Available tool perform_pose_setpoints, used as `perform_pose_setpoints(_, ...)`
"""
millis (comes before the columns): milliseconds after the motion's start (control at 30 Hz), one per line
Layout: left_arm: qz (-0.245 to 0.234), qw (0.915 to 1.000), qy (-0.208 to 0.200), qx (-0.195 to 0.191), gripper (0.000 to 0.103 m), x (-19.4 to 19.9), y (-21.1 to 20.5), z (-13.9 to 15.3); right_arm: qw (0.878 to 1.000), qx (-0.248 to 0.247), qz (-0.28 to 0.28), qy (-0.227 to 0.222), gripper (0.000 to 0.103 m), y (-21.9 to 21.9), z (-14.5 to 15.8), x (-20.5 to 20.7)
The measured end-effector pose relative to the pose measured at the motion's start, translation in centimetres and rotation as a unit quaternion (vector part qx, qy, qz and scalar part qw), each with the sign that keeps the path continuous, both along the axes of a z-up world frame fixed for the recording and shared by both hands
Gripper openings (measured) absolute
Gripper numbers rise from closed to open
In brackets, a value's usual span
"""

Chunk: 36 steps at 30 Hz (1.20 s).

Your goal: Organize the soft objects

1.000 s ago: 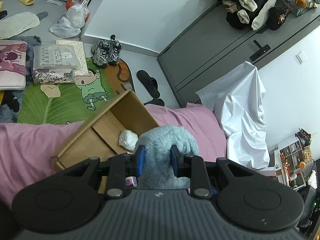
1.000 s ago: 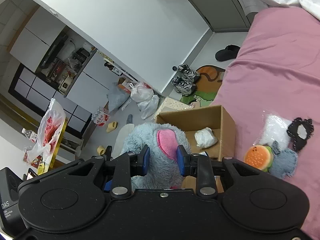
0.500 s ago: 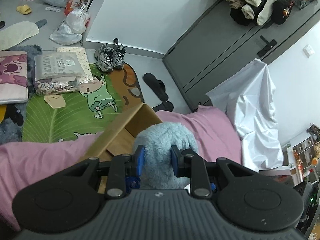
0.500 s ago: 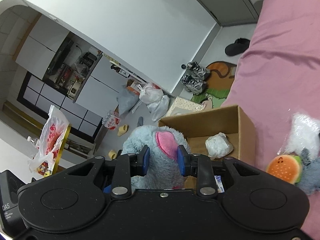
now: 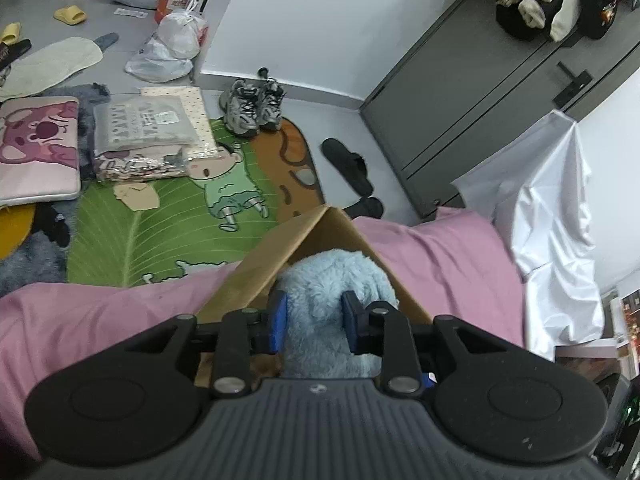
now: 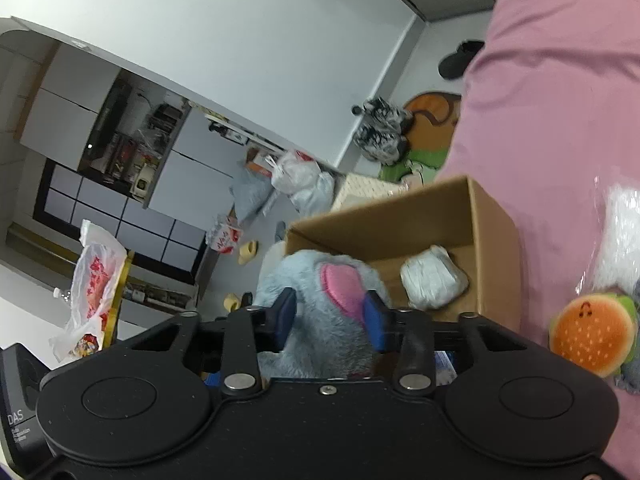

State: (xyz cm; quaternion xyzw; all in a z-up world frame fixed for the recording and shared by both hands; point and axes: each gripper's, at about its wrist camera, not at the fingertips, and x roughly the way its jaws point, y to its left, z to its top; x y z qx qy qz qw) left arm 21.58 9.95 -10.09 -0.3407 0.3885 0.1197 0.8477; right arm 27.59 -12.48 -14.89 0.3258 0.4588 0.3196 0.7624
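Fluffy blue plush toy (image 5: 332, 280) gripped by left gripper (image 5: 314, 320), right gripper (image 6: 330, 316), over cardboard box (image 6: 496, 216) rim

Left gripper (image 5: 313, 322): blue-padded fingers (image 5: 277, 322) pressed into the fur on both sides, jaws part closed, clamped on the plush (image 5: 332, 300). Points forward and down, near bottom centre of its view. Black body fills the near edge.

Right gripper (image 6: 330, 320): fingers (image 6: 286, 318) also squeezed against the plush (image 6: 320, 320), one pad by the pink ear patch. Jaws narrowed, grip firm. View is rolled, so this gripper is tilted sideways. Slight blur.

Both grippers hold the same toy at once. Hands and arms out of view.
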Motion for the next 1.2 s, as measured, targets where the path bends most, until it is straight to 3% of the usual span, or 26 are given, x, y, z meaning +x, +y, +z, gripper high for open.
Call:
perform_pose_setpoints(267, 0.005, 0.9996, 0.019, 0.022, 0.044, -0.7, -0.5, 0.7, 1.000, -0.020, 0.005, -0.011, 0.056, -0.6, 1.5, -0.7)
perform_pose_setpoints(600, 0.011, 0.9988, -0.001, 0.047, 0.069, -2.8, -1.4, 3.0, 0.999, -0.031, 0.004, -0.035, 0.073, -1.7, 4.3, -2.5)
perform_pose_setpoints(667, 0.012, 0.9986, -0.004, 0.051, 0.074, -3.3, -1.6, 3.4, 0.998, -0.040, -0.001, -0.038, 0.081, -2.0, 4.8, -2.8)
perform_pose_setpoints(800, 0.012, 0.9977, -0.001, 0.066, 0.079, -4.0, -2.1, 4.2, 0.998, -0.046, -0.008, -0.043, 0.083, -3.2, 5.6, -3.2)
perform_pose_setpoints(1200, 0.023, 0.9902, 0.016, 0.136, 0.094, -5.4, -4.8, 6.5, 0.993, -0.086, -0.031, -0.071, 0.103, -6.9, 7.7, -4.6)
